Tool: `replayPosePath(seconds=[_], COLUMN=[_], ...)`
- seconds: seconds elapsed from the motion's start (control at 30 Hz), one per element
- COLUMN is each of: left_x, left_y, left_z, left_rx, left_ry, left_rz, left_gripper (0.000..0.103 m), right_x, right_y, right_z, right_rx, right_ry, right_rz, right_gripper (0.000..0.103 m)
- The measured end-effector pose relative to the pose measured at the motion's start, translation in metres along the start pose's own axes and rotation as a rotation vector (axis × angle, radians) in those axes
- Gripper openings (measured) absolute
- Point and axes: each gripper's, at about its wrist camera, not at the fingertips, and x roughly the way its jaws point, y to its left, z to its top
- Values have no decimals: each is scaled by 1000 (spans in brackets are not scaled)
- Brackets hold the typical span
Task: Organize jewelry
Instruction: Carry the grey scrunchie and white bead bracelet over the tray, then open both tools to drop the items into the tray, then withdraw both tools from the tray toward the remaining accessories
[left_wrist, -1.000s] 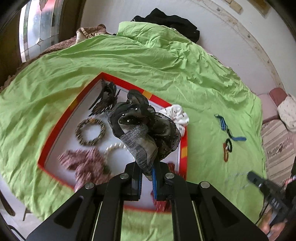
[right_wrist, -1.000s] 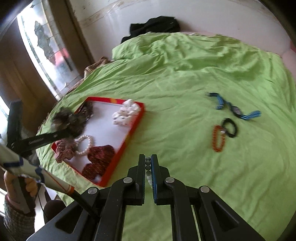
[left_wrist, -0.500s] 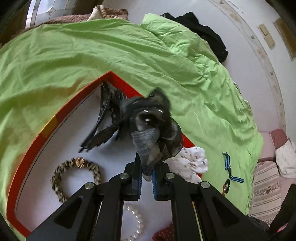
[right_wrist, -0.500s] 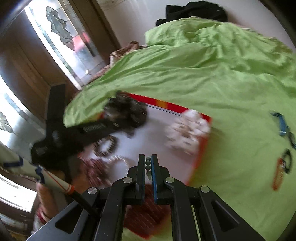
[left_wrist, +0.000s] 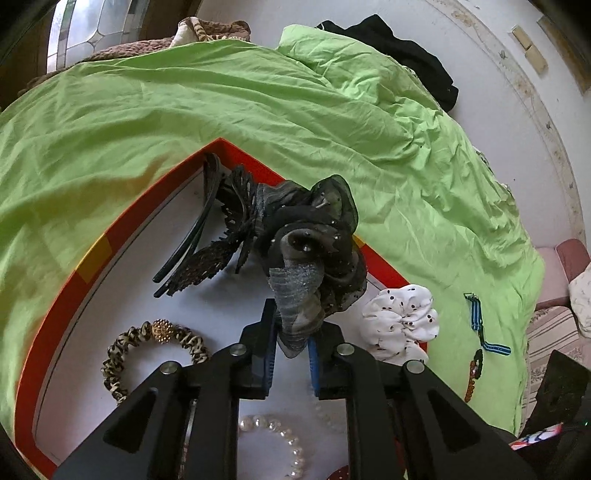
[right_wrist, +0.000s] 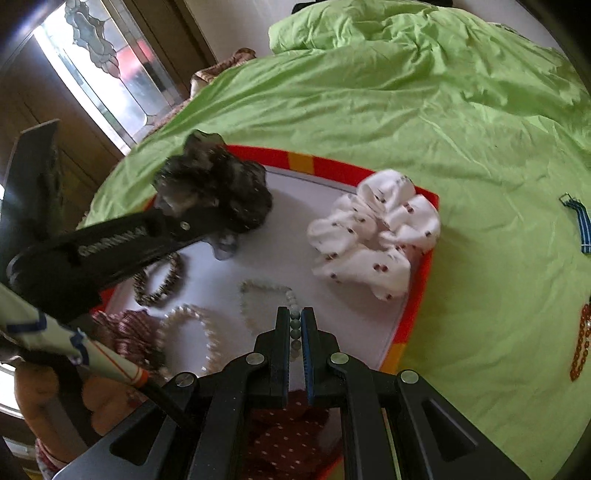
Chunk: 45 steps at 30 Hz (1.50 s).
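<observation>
The left gripper (left_wrist: 291, 328) has its 2 fingers clamped on the grey tail of a black gauze scrunchie (left_wrist: 314, 243), which hangs over the far part of the red-edged tray (left_wrist: 74, 284) lying on a green bedsheet (left_wrist: 295, 110). From the right wrist view the same scrunchie (right_wrist: 218, 184) sits at the tray's far-left corner, with the left gripper (right_wrist: 177, 225) reaching in from the left.

The right gripper (right_wrist: 295, 325) is pinched tight on a strand of pale green beads (right_wrist: 294, 325); the rest of that strand loops onto the white tray floor just beyond the fingertips.

Inside the tray, a black hair clip (left_wrist: 218, 236) lies at the far corner, touching the scrunchie. A leopard-print hair band (left_wrist: 147, 350) sits on the left, a pearl bracelet (left_wrist: 280, 439) near the gripper body, and a white spotted scrunchie (left_wrist: 402, 321) against the right rim. A dark red dotted cloth piece (right_wrist: 288, 435) shows at the near edge in the right wrist view.

On the sheet, well to the right of the tray, lie a blue striped strap (left_wrist: 480, 325) and an orange bead bracelet (right_wrist: 581, 343). Black clothing (left_wrist: 402, 55) is bunched at the far end of the bed.
</observation>
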Motion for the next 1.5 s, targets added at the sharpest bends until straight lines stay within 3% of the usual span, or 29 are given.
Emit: replayPosePath(seconds=[0.2, 0.27, 0.33, 0.47, 0.63, 0.77, 0.9, 1.03, 1.27, 1.5], left_x=[-7, -11, -16, -25, -34, -48, -74, -98, -133, -148], left_y=[-3, -4, -5, -9, -18, -30, -46, -64, -94, -129], left_z=[-3, -3, -3, -7, -17, -28, -48, -78, -135, -173], left_rx=[17, 20, 20, 37, 83, 133, 171, 216, 298, 375], left_ry=[-28, -42, -56, -71, -86, -144, -227, -280, -286, -250], left_rz=[-29, -43, -54, -68, -41, 12, 56, 96, 133, 133], left_gripper=[23, 34, 38, 44, 46, 46, 46, 54, 63, 64], right_x=[-5, -11, -20, -35, -59, -83, -108, -130, -157, -177], right_y=[-4, -4, -5, -10, -28, -53, -83, -115, -144, -151], right_z=[-4, -4, -6, -15, -41, -75, -108, -136, -161, -187], right_rx=[19, 22, 25, 25, 48, 78, 135, 208, 286, 293], right_ry=[-5, -19, -40, -65, -86, -95, -106, -117, -157, -204], right_rz=[3, 7, 2, -20, -53, -121, -172, -214, -220, -213], right_gripper=[9, 21, 27, 27, 29, 31, 31, 31, 35, 37])
